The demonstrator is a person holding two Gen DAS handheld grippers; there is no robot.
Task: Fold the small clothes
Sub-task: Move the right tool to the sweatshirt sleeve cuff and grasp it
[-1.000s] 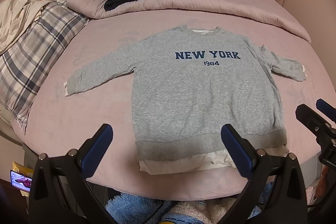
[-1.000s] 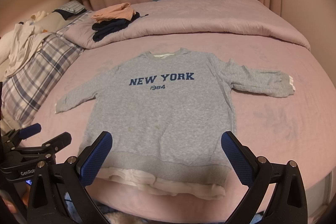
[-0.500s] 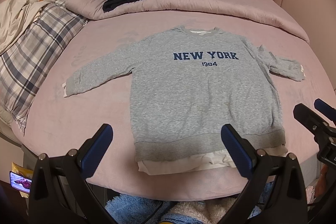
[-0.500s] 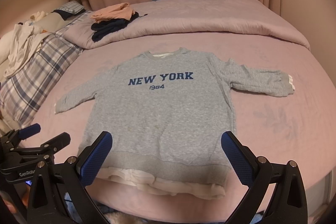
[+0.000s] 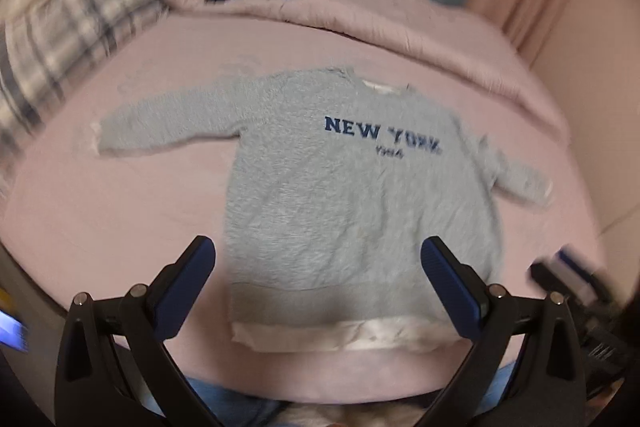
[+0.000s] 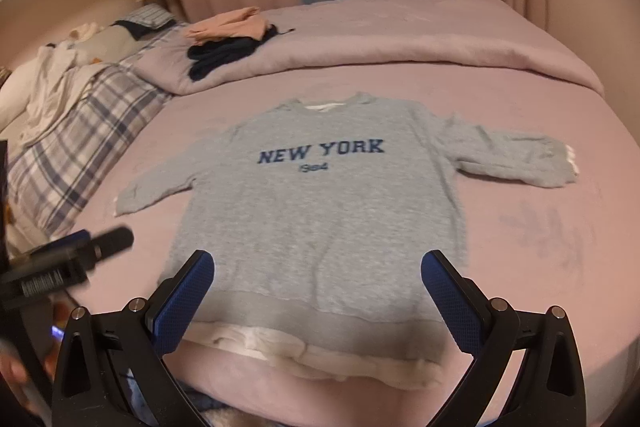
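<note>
A grey "NEW YORK 1984" sweatshirt (image 5: 344, 195) lies flat, face up, on the pink bed, sleeves spread, a white hem showing below its waistband; it also shows in the right wrist view (image 6: 320, 211). My left gripper (image 5: 318, 287) is open and empty, hovering above the near hem toward its left corner. My right gripper (image 6: 318, 291) is open and empty above the hem's middle. The right gripper shows at the right edge of the left view (image 5: 568, 275); the left gripper shows at the left edge of the right view (image 6: 80, 251).
A folded peach and dark clothes pile (image 6: 228, 39) sits on the rolled pink duvet (image 6: 420, 47) at the back. A plaid pillow (image 6: 76, 147) and white clothes (image 6: 48, 87) lie at the left. The bed's front edge (image 6: 320, 399) is just below the hem.
The left gripper has swung left and turned, so the sweatshirt sits further right and tilted in its blurred view. The right gripper has moved slightly closer. Both stay open.
</note>
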